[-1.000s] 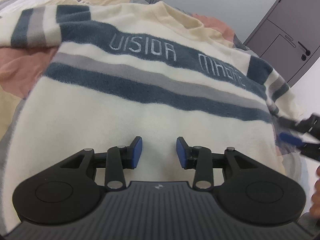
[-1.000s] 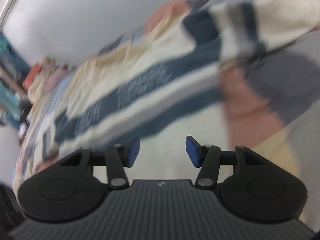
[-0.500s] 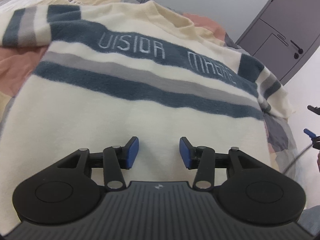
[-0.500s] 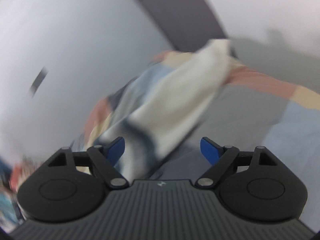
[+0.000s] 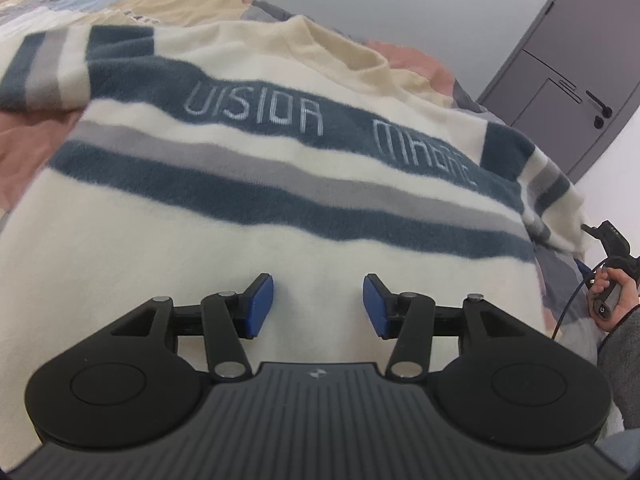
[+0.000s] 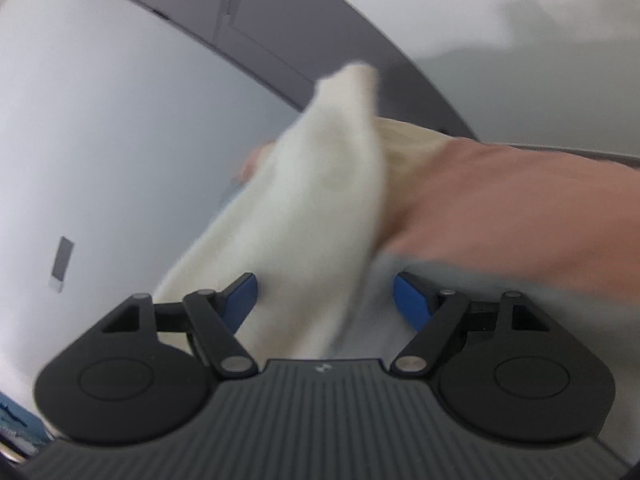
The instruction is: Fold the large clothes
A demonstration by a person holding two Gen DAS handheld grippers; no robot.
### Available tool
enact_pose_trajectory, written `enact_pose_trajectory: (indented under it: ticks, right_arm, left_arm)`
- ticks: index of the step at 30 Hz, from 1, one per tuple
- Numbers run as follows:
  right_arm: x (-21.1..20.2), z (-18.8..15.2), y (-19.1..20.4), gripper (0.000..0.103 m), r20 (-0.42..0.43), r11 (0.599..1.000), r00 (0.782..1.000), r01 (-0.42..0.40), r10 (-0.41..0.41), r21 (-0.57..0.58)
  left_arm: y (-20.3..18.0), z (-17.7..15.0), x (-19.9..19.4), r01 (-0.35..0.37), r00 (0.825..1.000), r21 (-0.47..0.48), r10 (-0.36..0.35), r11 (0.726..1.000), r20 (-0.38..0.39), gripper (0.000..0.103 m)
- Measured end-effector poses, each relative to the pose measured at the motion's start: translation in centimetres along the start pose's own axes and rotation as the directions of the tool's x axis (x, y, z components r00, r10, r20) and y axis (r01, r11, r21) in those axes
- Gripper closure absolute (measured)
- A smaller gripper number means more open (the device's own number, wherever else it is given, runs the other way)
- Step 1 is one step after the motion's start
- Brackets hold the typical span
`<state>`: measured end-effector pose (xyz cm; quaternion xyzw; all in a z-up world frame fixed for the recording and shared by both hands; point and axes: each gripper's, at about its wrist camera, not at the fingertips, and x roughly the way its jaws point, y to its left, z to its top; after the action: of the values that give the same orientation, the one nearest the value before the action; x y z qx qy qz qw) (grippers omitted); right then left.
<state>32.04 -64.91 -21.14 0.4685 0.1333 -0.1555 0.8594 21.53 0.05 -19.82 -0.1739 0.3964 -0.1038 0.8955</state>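
- Sweater spread face up on the quilt, striped chest and lettering toward the far side, plain cream lower body nearest the left gripper.
- Left jaws spread, hovering over that cream body, nothing between the pads.
- Right gripper off the bed's right edge by the sweater's right sleeve; jaws closing, a cream flap of cloth standing up between them, probably that sleeve's end. Left pad right beside the cloth, right pad clear of it; view too blurred to tell more.
- Step in hand, by the look of it: catching the sleeve to fold it across the chest.
- Take the sleeve near its end, through both layers, and close fully before lifting.
- Carry it low and level across the stripes; lay it straight, without twisting.
- Use the left gripper to pin the body if the knit starts dragging.
- Beware the fluffy knit slipping from a shallow pinch.
- No container in view, so no contents to report.
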Motion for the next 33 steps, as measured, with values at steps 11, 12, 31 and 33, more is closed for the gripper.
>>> enact_pose_trajectory:
  ticks: [11, 12, 31, 33]
  right_arm:
    - [2.4, 3.7, 1.6, 0.075, 0.236, 0.995, 0.972, 0.043, -0.021, -0.09]
    - [2.3, 4.1, 2.0, 0.078, 0.242, 0.991, 0.97, 0.06, -0.028, -0.123]
    - [-10.3, 2.9, 24.1, 0.092, 0.128, 0.756, 0.93, -0.194, 0.345, -0.625]
    - [-12.5, 1.1, 27.0, 0.092, 0.081, 0.698, 0.912, -0.247, 0.401, -0.672]
  left_arm:
    - [-0.6, 1.9, 1.8, -0.018, 1.0, -0.028, 0.018, 0.999, 0.017, 0.048]
    - [-0.5, 1.9, 1.8, -0.015, 1.0, -0.034, 0.016, 0.999, 0.017, 0.048]
    - [2.6, 2.0, -0.9, -0.015, 0.999, -0.063, 0.018, 0.998, 0.043, 0.048]
    - [3.5, 2.0, -1.1, 0.003, 0.999, -0.101, 0.0, 0.995, 0.033, 0.048]
